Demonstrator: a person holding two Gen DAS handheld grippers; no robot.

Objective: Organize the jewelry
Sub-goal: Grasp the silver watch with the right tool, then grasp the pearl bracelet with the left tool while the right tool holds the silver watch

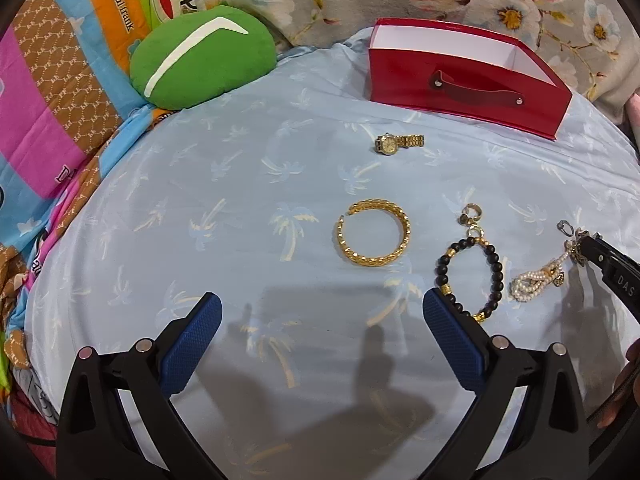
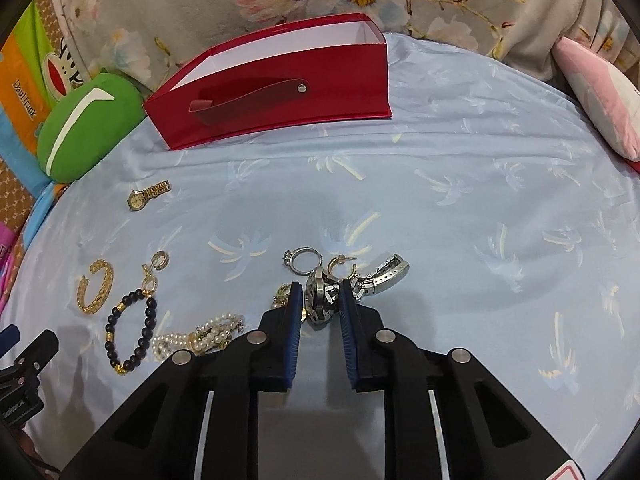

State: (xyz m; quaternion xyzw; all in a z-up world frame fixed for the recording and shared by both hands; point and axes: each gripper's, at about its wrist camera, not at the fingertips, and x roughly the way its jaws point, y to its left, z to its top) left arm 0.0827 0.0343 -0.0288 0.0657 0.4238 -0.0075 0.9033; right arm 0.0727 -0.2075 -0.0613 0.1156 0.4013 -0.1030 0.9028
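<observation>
My right gripper (image 2: 320,292) points down at the blue sheet, and its blue pads press both sides of a silver watch (image 2: 323,306) standing on edge; the band's clasp (image 2: 386,276) trails to the right. A silver ring (image 2: 296,266) and a gold hoop earring (image 2: 340,264) lie just beyond. To its left lie a pearl bracelet (image 2: 204,334), a black bead bracelet (image 2: 150,316), a gold bangle (image 2: 86,306) and a gold watch (image 2: 142,198). My left gripper (image 1: 322,308) hangs open over bare sheet, short of the gold bangle (image 1: 405,232). The red box (image 1: 460,88) stands open at the back.
A green cushion (image 1: 200,64) rests at the back left beside colourful bedding. A pink cushion (image 2: 600,92) lies at the far right. A floral cloth backs the bed behind the red box (image 2: 280,100). Small gold earrings (image 1: 470,216) sit above the black bead bracelet (image 1: 496,264).
</observation>
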